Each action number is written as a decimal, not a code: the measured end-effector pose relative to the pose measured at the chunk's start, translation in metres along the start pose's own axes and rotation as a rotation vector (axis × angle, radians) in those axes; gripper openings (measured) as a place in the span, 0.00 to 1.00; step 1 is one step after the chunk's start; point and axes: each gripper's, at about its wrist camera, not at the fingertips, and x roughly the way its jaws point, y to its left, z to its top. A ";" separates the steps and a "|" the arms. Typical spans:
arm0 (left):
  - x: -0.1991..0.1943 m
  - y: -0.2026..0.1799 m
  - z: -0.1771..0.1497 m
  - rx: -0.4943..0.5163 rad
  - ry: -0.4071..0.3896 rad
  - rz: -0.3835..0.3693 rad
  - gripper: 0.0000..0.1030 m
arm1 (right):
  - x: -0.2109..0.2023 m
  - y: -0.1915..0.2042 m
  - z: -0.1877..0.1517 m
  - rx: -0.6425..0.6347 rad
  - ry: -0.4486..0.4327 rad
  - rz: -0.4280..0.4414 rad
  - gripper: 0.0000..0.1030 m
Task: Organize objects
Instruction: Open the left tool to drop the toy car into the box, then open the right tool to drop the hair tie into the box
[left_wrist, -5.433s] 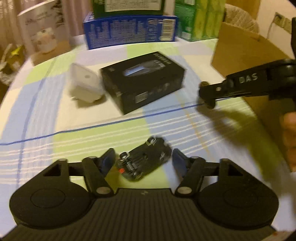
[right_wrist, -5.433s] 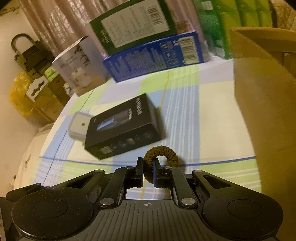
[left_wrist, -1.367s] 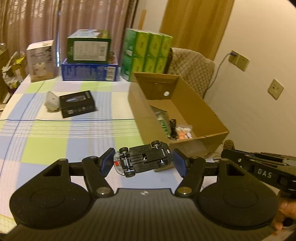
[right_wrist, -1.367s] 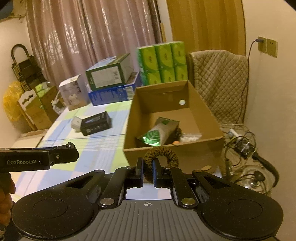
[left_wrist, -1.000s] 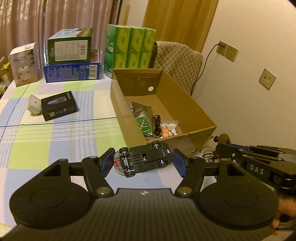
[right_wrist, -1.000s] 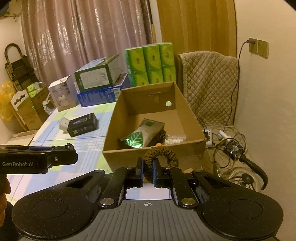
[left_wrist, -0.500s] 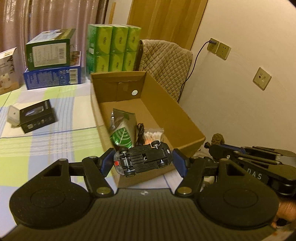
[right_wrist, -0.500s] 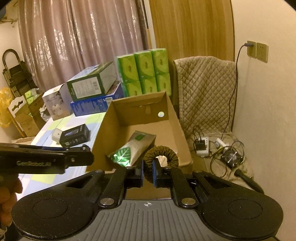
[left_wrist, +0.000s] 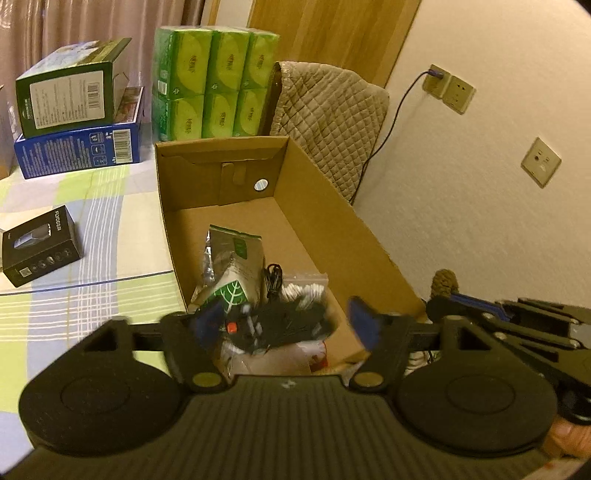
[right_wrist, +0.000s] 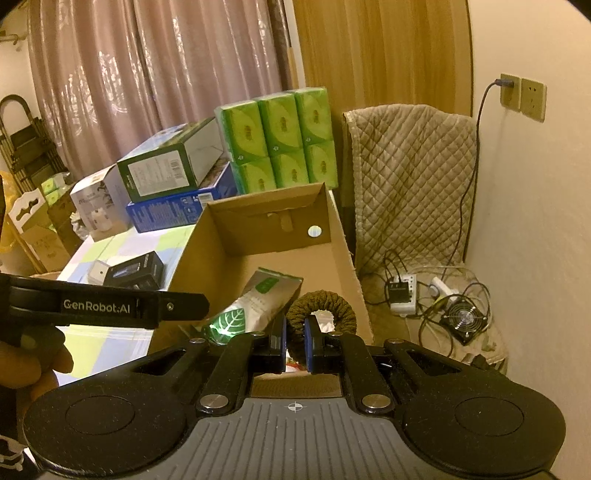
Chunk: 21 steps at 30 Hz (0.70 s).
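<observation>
My left gripper (left_wrist: 286, 325) hangs over the near end of the open cardboard box (left_wrist: 325, 206). Its jaws stand wide apart. The black toy car (left_wrist: 284, 325) is blurred between them, close to the left finger and clear of the right one. My right gripper (right_wrist: 294, 343) is shut on a brown braided hair tie (right_wrist: 323, 308) above the box's near right corner (right_wrist: 354, 280). The box holds a green leaf pouch (left_wrist: 232, 273), a black cable and a clear bag of small items.
A black product box (left_wrist: 40, 245) and a white adapter (right_wrist: 98, 271) lie on the checked tablecloth left of the box. Green tissue packs (left_wrist: 218, 74) and stacked boxes (left_wrist: 77, 122) stand behind. A quilted chair (right_wrist: 410, 177), power strip and fan are to the right.
Both grippers have moved right, over the box. The left jaws have spread wider and the toy car is now blurred, no longer squeezed between them. The right gripper still holds the hair tie.
</observation>
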 end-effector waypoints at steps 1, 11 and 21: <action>0.001 0.003 0.001 -0.007 -0.001 -0.001 0.77 | 0.001 0.001 0.001 0.000 0.001 0.001 0.06; -0.011 0.026 -0.003 -0.037 -0.015 0.042 0.77 | 0.008 0.012 0.008 -0.013 0.019 0.051 0.06; -0.027 0.035 -0.008 -0.042 -0.038 0.071 0.77 | 0.031 0.028 0.015 -0.094 0.064 0.071 0.06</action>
